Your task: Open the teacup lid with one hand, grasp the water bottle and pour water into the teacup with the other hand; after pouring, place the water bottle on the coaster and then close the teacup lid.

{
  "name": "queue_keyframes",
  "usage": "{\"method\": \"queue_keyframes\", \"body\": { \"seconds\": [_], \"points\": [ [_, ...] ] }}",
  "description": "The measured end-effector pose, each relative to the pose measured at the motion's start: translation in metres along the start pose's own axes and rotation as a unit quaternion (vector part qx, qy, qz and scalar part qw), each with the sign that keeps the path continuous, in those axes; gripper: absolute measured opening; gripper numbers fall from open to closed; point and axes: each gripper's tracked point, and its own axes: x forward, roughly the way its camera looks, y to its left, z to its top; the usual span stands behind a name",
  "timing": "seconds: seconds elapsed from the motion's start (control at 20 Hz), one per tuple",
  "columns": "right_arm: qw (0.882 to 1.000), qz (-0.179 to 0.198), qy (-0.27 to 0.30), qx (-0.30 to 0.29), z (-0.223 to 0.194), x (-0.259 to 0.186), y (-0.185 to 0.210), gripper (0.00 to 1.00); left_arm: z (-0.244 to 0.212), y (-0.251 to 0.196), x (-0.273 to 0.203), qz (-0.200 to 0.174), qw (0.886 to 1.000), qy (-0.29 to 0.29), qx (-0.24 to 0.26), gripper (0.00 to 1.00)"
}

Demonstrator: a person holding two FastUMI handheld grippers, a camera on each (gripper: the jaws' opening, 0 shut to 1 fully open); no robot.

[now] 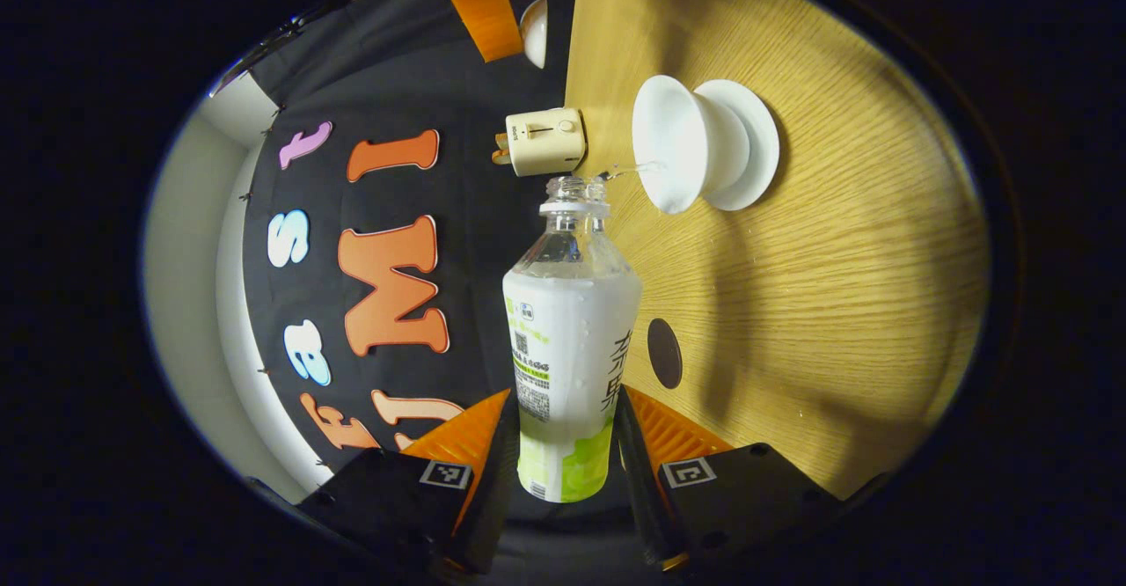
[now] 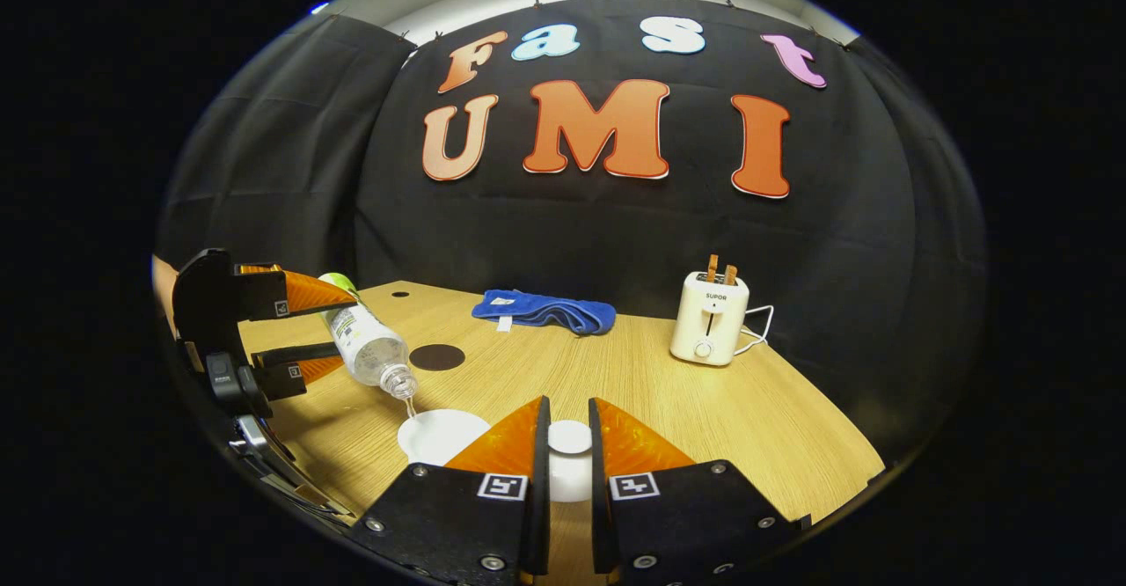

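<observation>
White teacup on saucer near table middle, uncovered, taking water from tilted water bottle clamped in left gripper. Lid pinched in right gripper. Dark coaster beside bottle.

The left gripper is rolled sideways with fingers clamped, while the right gripper is level, fingers pinched close.

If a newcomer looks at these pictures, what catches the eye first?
First, the tilted water bottle held in the left tool, pouring a thin stream into the white teacup on the wooden table. Next, the right tool holding the teacup lid, with the toaster behind.
</observation>
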Motion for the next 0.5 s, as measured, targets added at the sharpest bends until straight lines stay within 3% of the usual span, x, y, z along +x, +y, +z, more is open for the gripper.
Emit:
{"method": "queue_keyframes", "body": {
  "seconds": [0.05, 0.5],
  "points": [
    [1.000, 0.002, -0.001, 0.003, 0.000, 0.000, -0.001, 0.19, 0.000, 0.001, 0.000, 0.002, 1.000, -0.001, 0.004, 0.61],
    [1.000, -0.008, -0.004, 0.005, -0.003, -0.004, -0.012, 0.19, 0.011, 0.013, -0.003, 0.017, 0.999, -0.011, 0.034, 0.64]
  ]
}}
